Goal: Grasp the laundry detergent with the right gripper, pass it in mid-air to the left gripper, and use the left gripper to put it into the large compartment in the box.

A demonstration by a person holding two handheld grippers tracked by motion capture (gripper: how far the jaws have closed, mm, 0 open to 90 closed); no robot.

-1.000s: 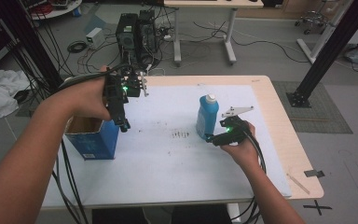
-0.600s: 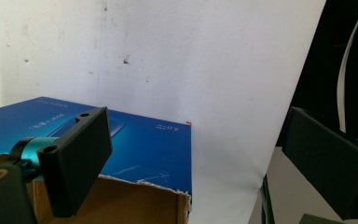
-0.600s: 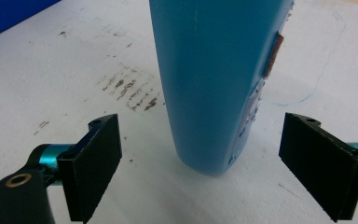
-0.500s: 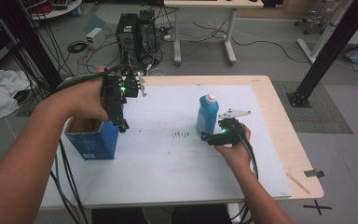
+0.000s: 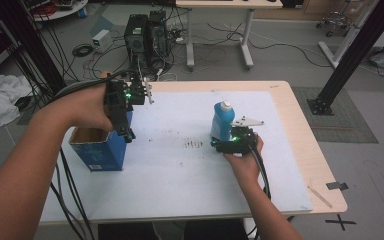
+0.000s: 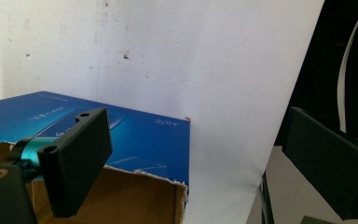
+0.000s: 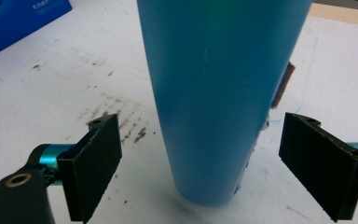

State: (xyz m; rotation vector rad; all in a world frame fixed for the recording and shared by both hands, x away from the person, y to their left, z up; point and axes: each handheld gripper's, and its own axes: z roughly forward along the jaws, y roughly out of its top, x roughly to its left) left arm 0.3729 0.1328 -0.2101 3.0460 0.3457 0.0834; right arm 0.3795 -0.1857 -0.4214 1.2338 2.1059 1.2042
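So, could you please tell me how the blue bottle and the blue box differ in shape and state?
The bottle is a tall rounded container closed by a white cap; the box is a squat cardboard carton, open at the top with a torn edge. The bottle stands between the open jaws of the right gripper, untouched; the box sits under the open left gripper. Both are blue and rest upright on the white table.

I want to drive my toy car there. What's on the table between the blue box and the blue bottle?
Nothing solid: bare white table cover between the blue box and the blue bottle, with dark smudges midway, in the high view.
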